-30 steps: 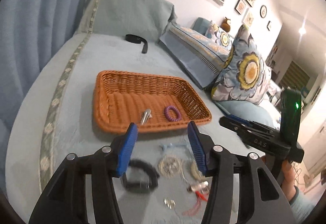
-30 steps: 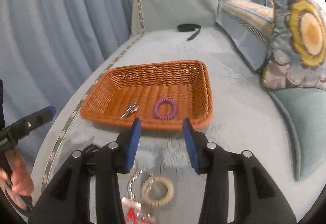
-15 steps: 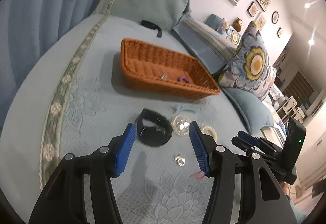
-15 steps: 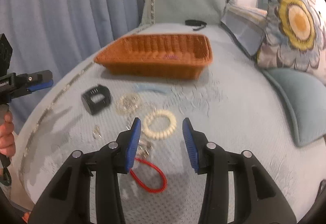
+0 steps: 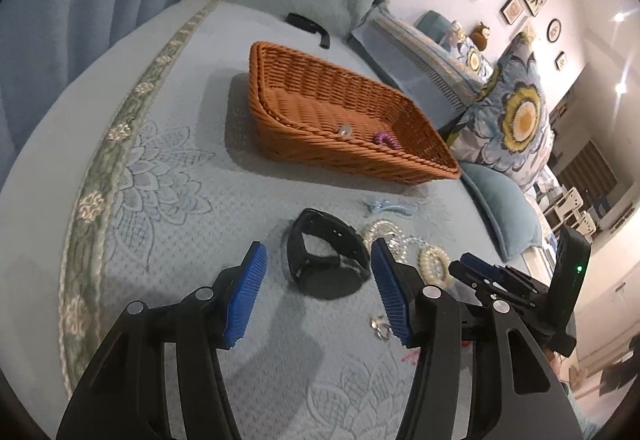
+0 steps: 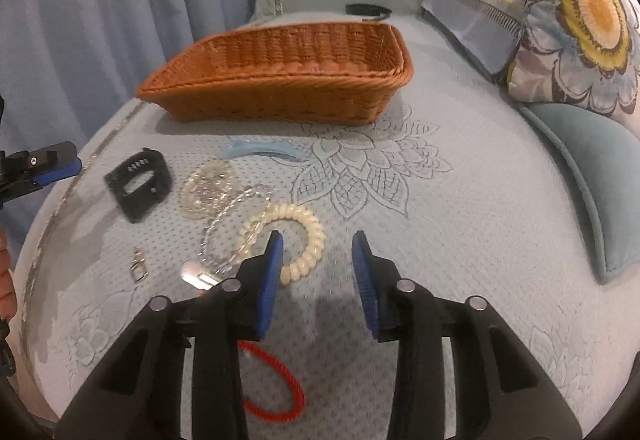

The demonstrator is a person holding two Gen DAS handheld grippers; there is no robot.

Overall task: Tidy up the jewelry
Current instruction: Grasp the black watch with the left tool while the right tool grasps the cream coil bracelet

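An orange wicker basket point(image 5: 404, 164) point(image 6: 280, 96) stands on the bed and holds a purple coil tie point(image 5: 385, 139) and a silver clip point(image 5: 344, 129). In front of it lie a black band point(image 5: 326, 254) point(image 6: 140, 184), a clear bead necklace point(image 6: 208, 188), a cream coil tie point(image 6: 304, 240), a light-blue clip point(image 6: 260, 150), a red tie point(image 6: 276, 400) and a small silver piece point(image 6: 138, 268). My left gripper point(image 5: 320, 292) is open, low, with the black band just beyond its jaws. My right gripper point(image 6: 318, 272) is open beside the cream tie.
The bed has a pale blue quilted cover point(image 6: 460, 224). Floral and teal cushions point(image 6: 580, 24) lie along the right. A black strap point(image 6: 366, 10) lies near the pillow at the far end. Blue curtains point(image 6: 100, 20) hang at the left.
Both grippers have pulled back from the basket and dropped low toward the loose jewelry. The left one has closed in on the black band, the right one on the cream tie.
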